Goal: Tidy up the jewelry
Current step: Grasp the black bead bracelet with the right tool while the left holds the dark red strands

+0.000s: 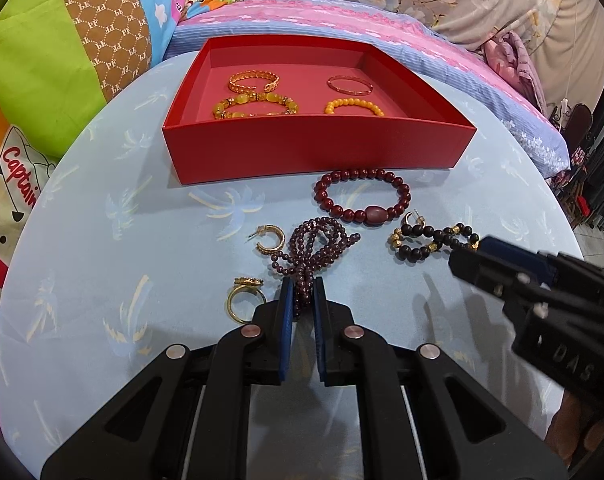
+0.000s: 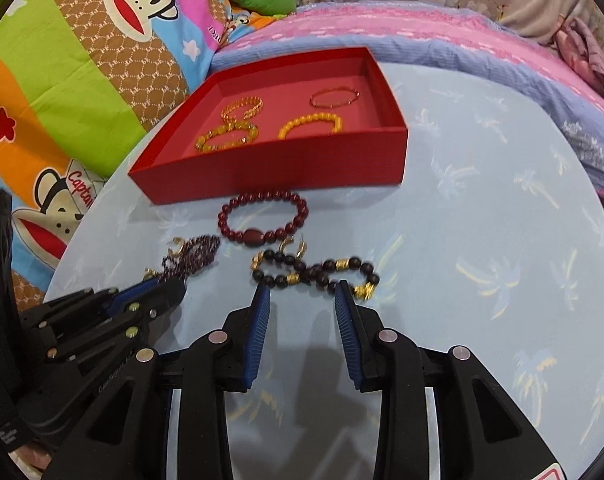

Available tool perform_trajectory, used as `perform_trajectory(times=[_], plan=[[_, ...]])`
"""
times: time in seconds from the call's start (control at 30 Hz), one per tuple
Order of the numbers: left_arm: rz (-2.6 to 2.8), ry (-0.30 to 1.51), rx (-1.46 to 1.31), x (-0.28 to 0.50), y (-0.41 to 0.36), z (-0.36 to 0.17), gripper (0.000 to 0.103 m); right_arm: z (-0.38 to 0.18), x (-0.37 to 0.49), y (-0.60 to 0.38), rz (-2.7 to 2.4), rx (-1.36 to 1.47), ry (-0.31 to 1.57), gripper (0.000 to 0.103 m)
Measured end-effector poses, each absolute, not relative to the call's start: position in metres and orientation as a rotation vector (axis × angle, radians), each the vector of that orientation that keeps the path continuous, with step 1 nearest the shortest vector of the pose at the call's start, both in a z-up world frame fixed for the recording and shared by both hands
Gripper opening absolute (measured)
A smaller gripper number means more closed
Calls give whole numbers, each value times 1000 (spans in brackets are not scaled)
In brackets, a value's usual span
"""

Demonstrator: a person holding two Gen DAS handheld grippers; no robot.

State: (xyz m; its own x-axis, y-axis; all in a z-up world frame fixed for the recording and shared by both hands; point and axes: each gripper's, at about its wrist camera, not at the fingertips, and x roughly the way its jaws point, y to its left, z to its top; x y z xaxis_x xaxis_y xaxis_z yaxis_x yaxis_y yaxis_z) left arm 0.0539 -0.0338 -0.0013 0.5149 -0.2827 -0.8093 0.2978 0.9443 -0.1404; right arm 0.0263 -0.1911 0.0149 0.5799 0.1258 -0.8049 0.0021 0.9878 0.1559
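Note:
My left gripper (image 1: 302,285) is shut on the near end of a purple bead necklace (image 1: 317,236) that lies bunched on the pale blue table (image 1: 142,240). The right gripper (image 2: 302,286) stands partly open. Its tips reach the near loop of a black and gold bead bracelet (image 2: 313,270), and the pads are not pressing on it. A dark red bead bracelet (image 1: 375,215) lies in front of the red box (image 1: 313,148). The box holds a gold chain bracelet (image 1: 254,80), a thin bangle (image 1: 351,93) and two yellow bead bracelets (image 1: 353,101).
A gold hoop earring (image 1: 280,236) and a gold ring (image 1: 249,282) lie left of the necklace. Another earring (image 1: 411,218) touches the black bracelet. Colourful bedding (image 1: 62,60) and a pink and blue quilt (image 1: 381,28) surround the round table.

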Motion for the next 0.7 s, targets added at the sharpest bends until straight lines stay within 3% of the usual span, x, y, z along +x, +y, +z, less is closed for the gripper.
perform_trajectory(times=[0.57,0.7], plan=[[-351,969,14,56,-33,-1,10,0,27,-185,122,146,1010,32],[-351,972,9,55,-33,-1,10,-1,26,-186,93,129,1010,17]])
